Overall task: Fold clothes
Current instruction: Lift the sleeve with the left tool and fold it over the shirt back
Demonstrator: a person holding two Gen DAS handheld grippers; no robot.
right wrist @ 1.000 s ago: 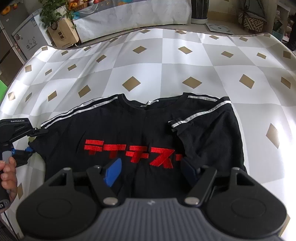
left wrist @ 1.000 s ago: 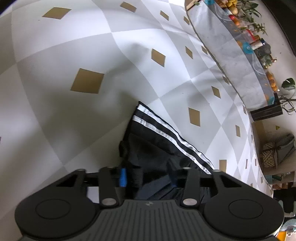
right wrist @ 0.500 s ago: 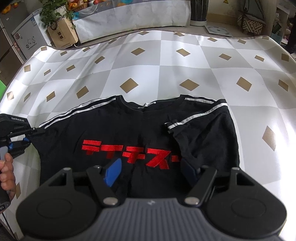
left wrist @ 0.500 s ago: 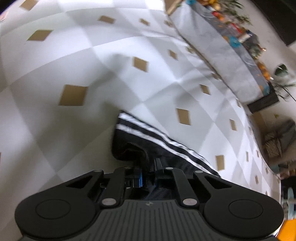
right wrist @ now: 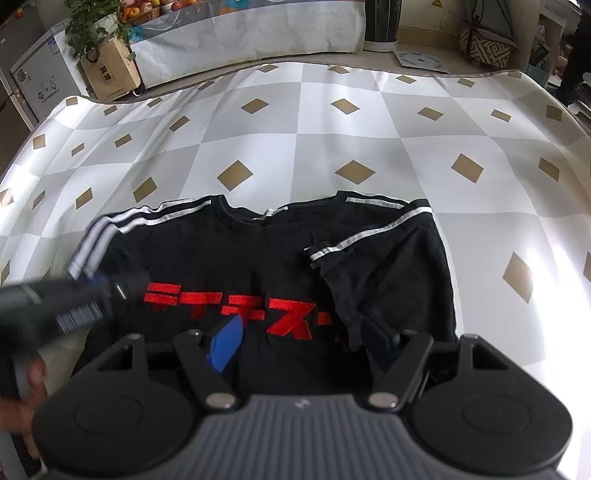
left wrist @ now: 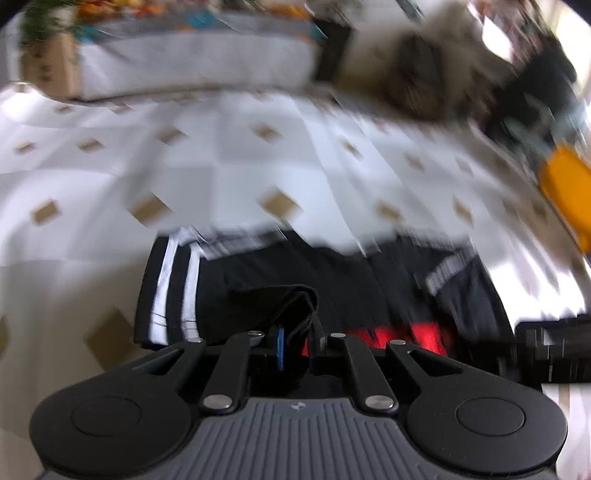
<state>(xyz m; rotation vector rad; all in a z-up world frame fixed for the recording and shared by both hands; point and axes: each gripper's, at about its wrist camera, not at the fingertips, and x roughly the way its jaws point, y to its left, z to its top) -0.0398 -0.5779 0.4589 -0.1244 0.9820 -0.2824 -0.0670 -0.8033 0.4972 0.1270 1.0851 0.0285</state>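
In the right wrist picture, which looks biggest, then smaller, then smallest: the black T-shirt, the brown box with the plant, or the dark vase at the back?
1. black T-shirt, by far
2. brown box
3. dark vase, cut off by the picture's top, so unsure

The box and vase stand farther away, so they look smaller.

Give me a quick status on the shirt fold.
Left gripper shut on sleeve. Right gripper open over black T-shirt. Other sleeve folded in. Nothing blocking.

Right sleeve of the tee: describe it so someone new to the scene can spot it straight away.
On the checkered table cover lies a black T-shirt with red lettering across the chest. Its sleeve on the picture's right in the right wrist view is already folded inward over the body. Its white-striped cuff points toward the lettering, unlike the other sleeve, which the left tool is pinching.
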